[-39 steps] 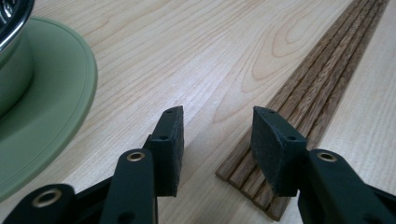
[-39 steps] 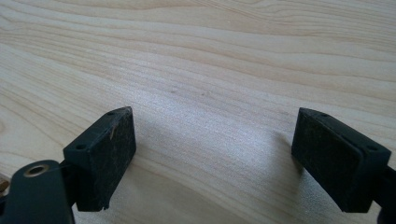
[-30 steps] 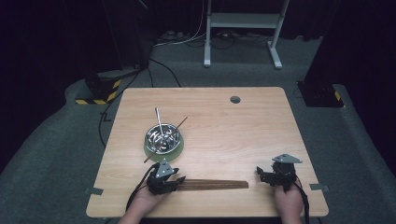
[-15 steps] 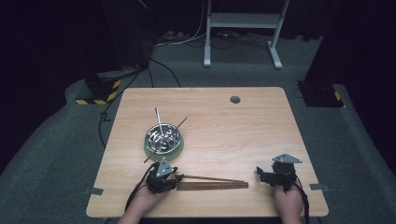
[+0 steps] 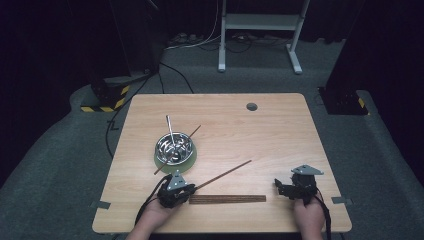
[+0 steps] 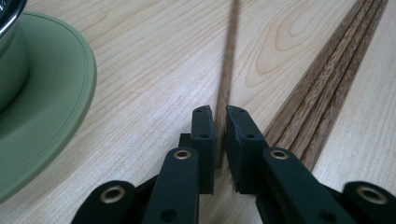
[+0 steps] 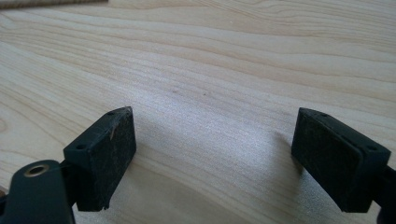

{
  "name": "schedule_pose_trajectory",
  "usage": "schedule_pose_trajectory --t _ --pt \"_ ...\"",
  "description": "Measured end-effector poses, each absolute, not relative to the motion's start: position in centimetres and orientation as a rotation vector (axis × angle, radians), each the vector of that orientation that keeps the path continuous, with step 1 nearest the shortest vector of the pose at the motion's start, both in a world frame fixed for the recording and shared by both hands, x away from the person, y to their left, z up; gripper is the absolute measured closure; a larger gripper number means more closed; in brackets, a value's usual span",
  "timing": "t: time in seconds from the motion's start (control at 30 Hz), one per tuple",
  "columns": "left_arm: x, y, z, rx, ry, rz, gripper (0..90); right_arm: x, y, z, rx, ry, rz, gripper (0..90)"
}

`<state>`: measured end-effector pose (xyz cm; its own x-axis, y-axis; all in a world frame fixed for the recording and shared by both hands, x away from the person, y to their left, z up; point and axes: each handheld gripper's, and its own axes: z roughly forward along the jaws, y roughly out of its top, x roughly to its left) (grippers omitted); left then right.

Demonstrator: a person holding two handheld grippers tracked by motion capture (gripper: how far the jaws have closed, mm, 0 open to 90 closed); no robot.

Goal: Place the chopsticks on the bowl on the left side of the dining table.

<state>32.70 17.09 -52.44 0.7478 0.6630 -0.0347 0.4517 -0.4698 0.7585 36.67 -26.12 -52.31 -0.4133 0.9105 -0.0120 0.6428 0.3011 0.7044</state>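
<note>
My left gripper sits near the table's front edge, left of a flat bundle of dark wooden chopsticks. Its jaws have just been closing and now pinch the near end of a single chopstick, which angles away to the upper right, apart from the bundle. In the left gripper view the pads press on that chopstick, with the bundle lying to its right. My right gripper rests at the front right, past the bundle's right end. Its jaws stand wide open over bare wood.
A steel bowl on a green saucer stands behind the left gripper, with a metal handle and another chopstick leaning in it. The saucer's rim lies close to the left of the jaws. A cable hole marks the table's far side.
The left gripper's jaws have shut on one chopstick. That chopstick has swung out from the bundle and now points to the upper right. The right gripper has not moved.
</note>
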Motion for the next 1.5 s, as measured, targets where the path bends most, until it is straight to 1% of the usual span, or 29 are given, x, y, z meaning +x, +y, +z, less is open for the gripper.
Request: schedule_pose_trajectory --t 0.3,0.5,0.6,0.77,0.83,0.9,1.0,1.2,1.5 --pt "32.7 17.7 -52.4 2.136 0.863 0.338 82.1 36.7 -26.1 -52.3 1.386 2.164 0.882 13.4" --pt "33.2 17.1 -52.4 2.109 0.909 0.351 70.8 36.7 -26.1 -52.3 1.386 2.164 0.881 13.4" --pt "33.4 16.5 -52.5 2.114 0.904 0.373 65.0 36.7 -26.1 -52.3 1.386 2.164 0.881 13.4" --pt "33.5 16.3 -52.6 2.115 0.9 0.388 64.2 36.7 -26.1 -52.3 1.385 2.164 0.881 13.4" --pt "33.5 16.4 -52.6 2.107 0.911 0.384 66.1 36.7 -26.1 -52.3 1.385 2.164 0.881 13.4" --pt "33.5 16.3 -52.6 2.116 0.888 0.385 74.7 36.7 -26.1 -52.3 1.385 2.164 0.881 13.4" --pt "33.3 16.3 -52.6 2.125 0.87 0.382 81.4 36.7 -26.1 -52.3 1.384 2.164 0.881 13.4" --pt "33.0 16.3 -52.5 2.128 0.868 0.41 83.2 36.7 -26.1 -52.3 1.385 2.164 0.881 13.4" --pt "32.2 17.7 -51.1 2.018 0.857 0.465 83.4 36.7 -26.1 -52.3 1.378 2.166 0.881 13.4"
